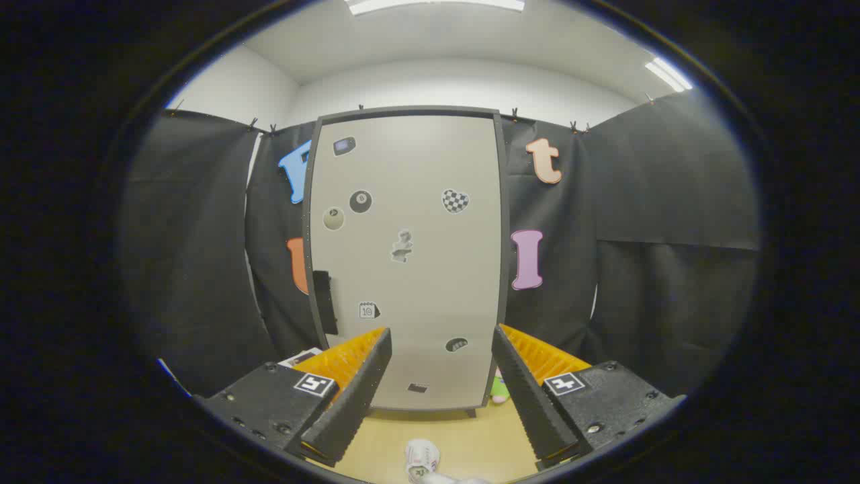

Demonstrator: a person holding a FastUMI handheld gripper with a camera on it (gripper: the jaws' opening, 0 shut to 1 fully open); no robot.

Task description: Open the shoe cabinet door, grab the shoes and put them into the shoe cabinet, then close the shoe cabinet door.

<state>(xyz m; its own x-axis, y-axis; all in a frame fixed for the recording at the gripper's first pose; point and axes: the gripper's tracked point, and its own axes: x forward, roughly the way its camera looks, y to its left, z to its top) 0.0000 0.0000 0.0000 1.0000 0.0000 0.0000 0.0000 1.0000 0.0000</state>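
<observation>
Your gripper [440, 396] jaws stand wide, holding nothing, facing the shut shoe cabinet door [406, 259]. It looks stiff; hook the dark handle [324, 302] at the door's left edge.

Two ceiling light panels [435, 5] give bright, even light, glaring slightly where they meet the view's rim. Fisheye distortion bows the shoe cabinet door [410, 269]; focus stays sharp, shadows soft.

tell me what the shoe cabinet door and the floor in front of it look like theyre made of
Shoe cabinet door: likely painted or laminated board, matte beige, flat and even, dark frame, stickers on it. Floor: pale wood-look laminate or vinyl, smooth with slight sheen. The gripper is open, fingers apart before the door.
</observation>
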